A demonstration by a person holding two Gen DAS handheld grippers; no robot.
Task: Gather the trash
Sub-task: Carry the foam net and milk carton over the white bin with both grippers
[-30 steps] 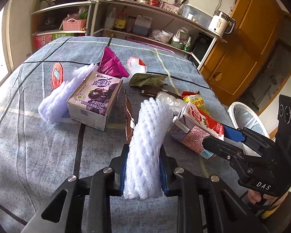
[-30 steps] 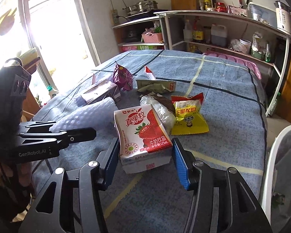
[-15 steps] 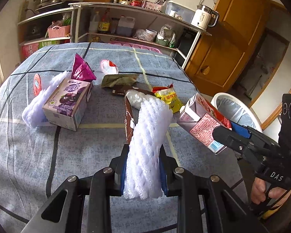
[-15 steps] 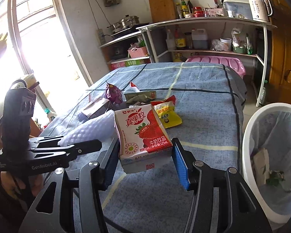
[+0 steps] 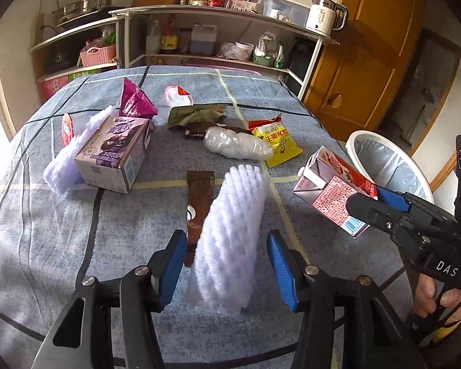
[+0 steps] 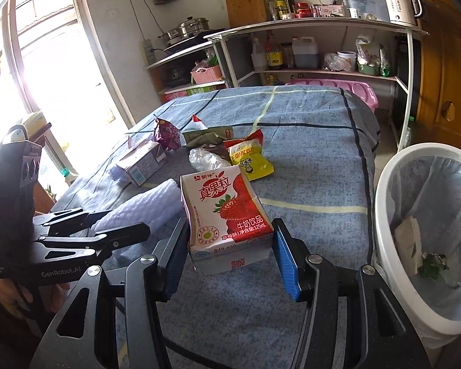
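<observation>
My left gripper (image 5: 227, 270) is open; a white foam net sleeve (image 5: 230, 236) sits loose between its blue pads, touching neither. It also shows in the right wrist view (image 6: 144, 206). My right gripper (image 6: 229, 255) is shut on a strawberry milk carton (image 6: 227, 212), held above the table's right edge; the carton also shows in the left wrist view (image 5: 332, 190). A white trash bin (image 6: 427, 236) with a plastic liner stands on the floor to the right, holding some scraps; it also shows in the left wrist view (image 5: 387, 160).
On the blue tablecloth (image 5: 46, 230) lie a purple milk carton (image 5: 113, 153), another foam sleeve (image 5: 61, 160), a brown wrapper (image 5: 198, 200), a clear plastic bag (image 5: 233, 144), a yellow snack packet (image 5: 276, 144), a magenta packet (image 5: 135, 101) and a green wrapper (image 5: 196, 115). Shelves stand behind.
My left gripper has opened and let go of the foam sleeve. Both grippers have moved right towards the bin, the right one still carrying the strawberry carton.
</observation>
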